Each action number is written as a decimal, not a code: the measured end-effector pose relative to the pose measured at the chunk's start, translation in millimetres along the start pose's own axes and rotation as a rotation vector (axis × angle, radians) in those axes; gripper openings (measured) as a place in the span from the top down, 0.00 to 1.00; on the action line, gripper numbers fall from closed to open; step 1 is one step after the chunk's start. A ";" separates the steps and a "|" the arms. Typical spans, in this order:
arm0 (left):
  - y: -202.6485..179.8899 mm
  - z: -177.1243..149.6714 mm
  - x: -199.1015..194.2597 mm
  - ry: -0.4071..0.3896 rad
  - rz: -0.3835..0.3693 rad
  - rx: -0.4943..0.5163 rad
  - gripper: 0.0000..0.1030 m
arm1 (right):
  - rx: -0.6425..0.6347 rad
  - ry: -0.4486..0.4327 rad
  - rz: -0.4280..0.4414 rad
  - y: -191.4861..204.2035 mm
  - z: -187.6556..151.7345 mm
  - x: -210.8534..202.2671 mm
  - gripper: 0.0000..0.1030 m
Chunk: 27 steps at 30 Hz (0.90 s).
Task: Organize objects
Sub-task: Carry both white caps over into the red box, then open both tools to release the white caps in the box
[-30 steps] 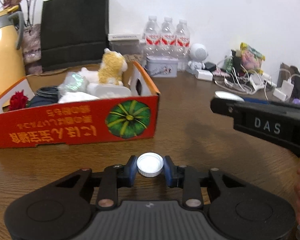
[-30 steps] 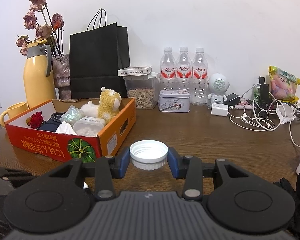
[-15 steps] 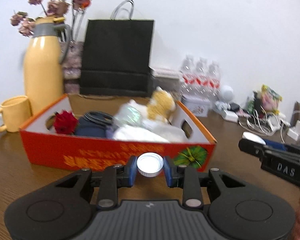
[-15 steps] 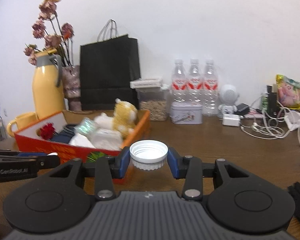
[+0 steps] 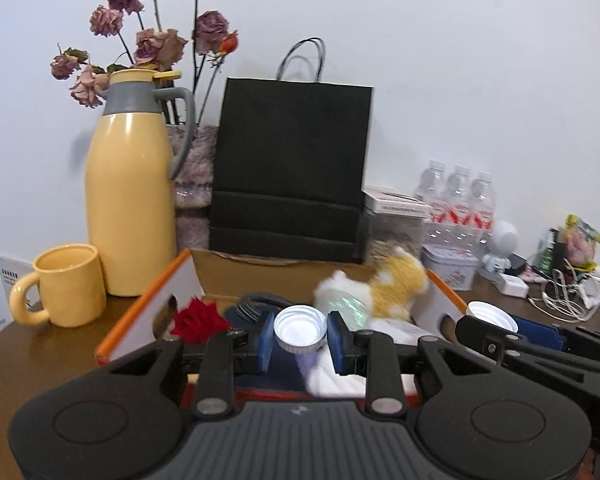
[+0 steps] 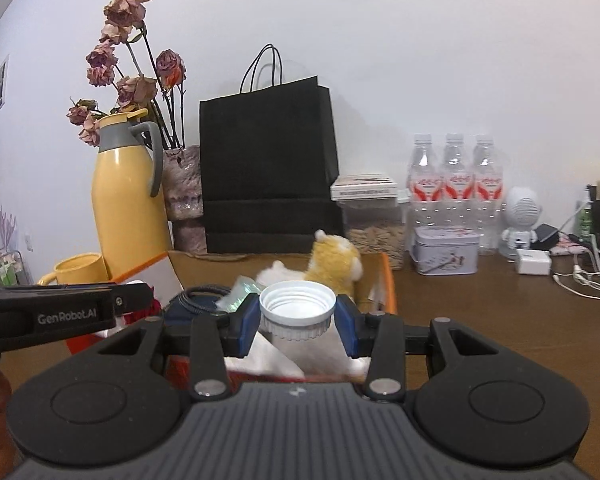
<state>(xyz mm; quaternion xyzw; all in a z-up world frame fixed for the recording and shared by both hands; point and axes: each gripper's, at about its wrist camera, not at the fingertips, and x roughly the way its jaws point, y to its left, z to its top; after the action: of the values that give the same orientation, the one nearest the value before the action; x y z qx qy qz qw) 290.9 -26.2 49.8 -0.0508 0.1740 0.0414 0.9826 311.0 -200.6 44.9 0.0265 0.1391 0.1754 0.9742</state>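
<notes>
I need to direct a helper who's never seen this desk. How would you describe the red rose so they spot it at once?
Find the orange cardboard box in front of the tall yellow jug. The red rose lies inside its left end, by the white flap. It is the only vivid red bloom; the flowers above the jug are faded pink.

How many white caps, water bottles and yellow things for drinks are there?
White caps: 2, a small cap in the left tool, a bigger cap in the right tool
Water bottles: 3
Yellow drink things: 2, a jug and a mug
Total: 7
</notes>
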 end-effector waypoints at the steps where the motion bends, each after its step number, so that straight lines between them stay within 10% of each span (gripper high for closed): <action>1: 3.8 2.5 5.4 0.002 0.007 -0.004 0.74 | 0.004 0.001 -0.001 3.2 1.5 5.7 0.60; 18: 29.1 24.5 70.3 0.007 0.044 0.035 0.73 | -0.033 0.067 -0.043 16.2 11.9 75.0 0.60; 20: 30.6 24.5 71.7 0.006 0.056 0.040 0.65 | -0.032 0.078 -0.052 14.2 11.9 76.0 0.49; 22: 33.8 25.9 71.2 0.011 0.074 0.031 0.21 | -0.029 0.082 -0.057 12.2 12.2 74.7 0.30; 24: 38.0 27.0 66.7 0.001 0.078 0.012 0.00 | -0.024 0.076 -0.065 10.2 13.2 70.5 0.08; 27: 42.6 28.9 53.9 -0.003 0.067 -0.017 0.00 | -0.019 0.068 -0.055 7.5 14.6 61.0 0.00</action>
<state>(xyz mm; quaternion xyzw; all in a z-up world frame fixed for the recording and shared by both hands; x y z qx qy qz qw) 346.9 22.8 54.5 -0.0534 0.1737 0.0759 0.9804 367.5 -172.4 43.7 0.0077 0.1712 0.1509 0.9736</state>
